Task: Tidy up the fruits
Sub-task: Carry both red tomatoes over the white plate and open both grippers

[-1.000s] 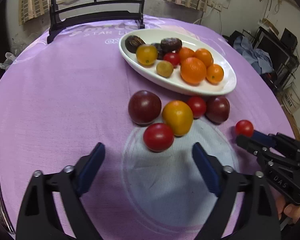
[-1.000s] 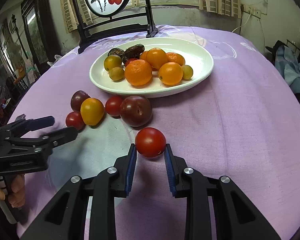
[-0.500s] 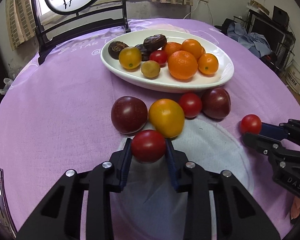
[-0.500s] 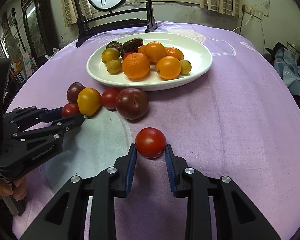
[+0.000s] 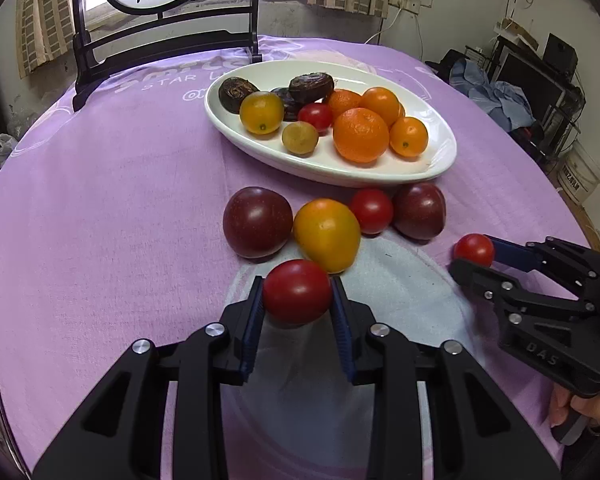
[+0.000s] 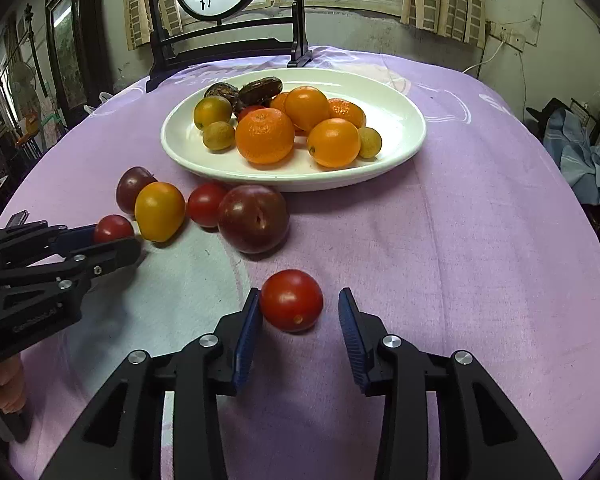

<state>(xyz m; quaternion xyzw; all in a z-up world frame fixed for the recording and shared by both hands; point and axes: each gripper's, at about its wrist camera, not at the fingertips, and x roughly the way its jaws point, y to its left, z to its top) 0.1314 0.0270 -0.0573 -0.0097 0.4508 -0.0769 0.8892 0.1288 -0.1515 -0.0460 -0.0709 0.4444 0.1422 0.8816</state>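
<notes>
A white oval plate (image 5: 340, 172) (image 6: 292, 182) holds oranges, yellow fruits, dark wrinkled fruits and a small tomato. In front of it on the purple cloth lie two dark plums (image 5: 257, 222) (image 5: 419, 211), a yellow-orange tomato (image 5: 326, 234) and a red tomato (image 5: 371, 211). My left gripper (image 5: 297, 300) (image 6: 116, 240) is shut on a red tomato (image 5: 297, 292), both blue pads pressing its sides. My right gripper (image 6: 300, 312) (image 5: 472, 260) is opening around another red tomato (image 6: 291, 300), which rests on the cloth against the left pad, with a gap to the right pad.
A round painted screen on a black stand (image 5: 164, 40) stands at the table's far edge. The round table drops away on the right towards clothes and shelves (image 5: 500, 96). Bare purple cloth (image 6: 460, 240) lies to the right of the plate.
The left gripper went from wide open to shut on the near red tomato. The right gripper's jaws, earlier tight on their tomato, have parted, mostly on the right side.
</notes>
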